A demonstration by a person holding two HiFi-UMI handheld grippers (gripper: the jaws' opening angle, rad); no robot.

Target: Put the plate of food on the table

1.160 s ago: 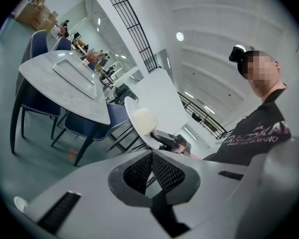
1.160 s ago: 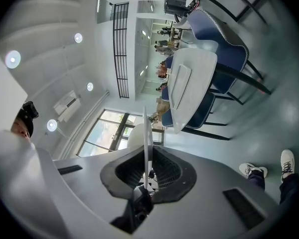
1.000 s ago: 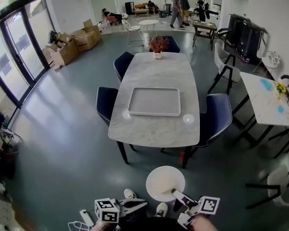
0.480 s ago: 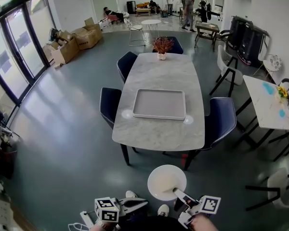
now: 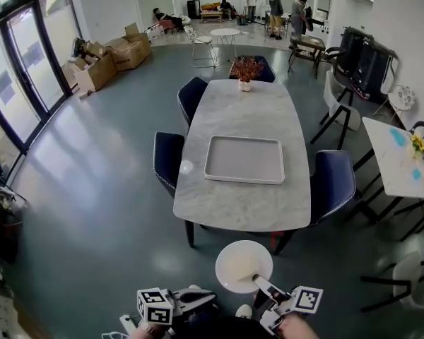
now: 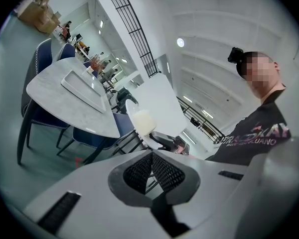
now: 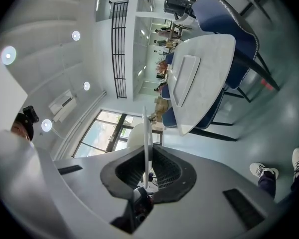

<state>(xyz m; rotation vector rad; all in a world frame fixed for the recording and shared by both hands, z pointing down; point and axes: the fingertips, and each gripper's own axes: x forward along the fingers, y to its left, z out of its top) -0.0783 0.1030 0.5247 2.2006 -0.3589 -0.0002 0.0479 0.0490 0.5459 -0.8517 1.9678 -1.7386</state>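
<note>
Right gripper (image 7: 147, 171): clamped on plate (image 5: 242, 265) rim.
Left gripper (image 6: 150, 169): pinched together, empty.
Risk: single-edge pinch, looked liable to tip before far table (image 5: 233, 203).

A long, pale marble-topped bench (image 5: 240, 203) with rounded corners stands on the glossy dark grey floor (image 5: 106, 189). A shallow grey rectangular tray (image 5: 244, 159) lies flat near the bench's middle, its rim clear of every edge. At the far end sits a small white vase (image 5: 245, 85) of reddish-brown dried flowers.
</note>
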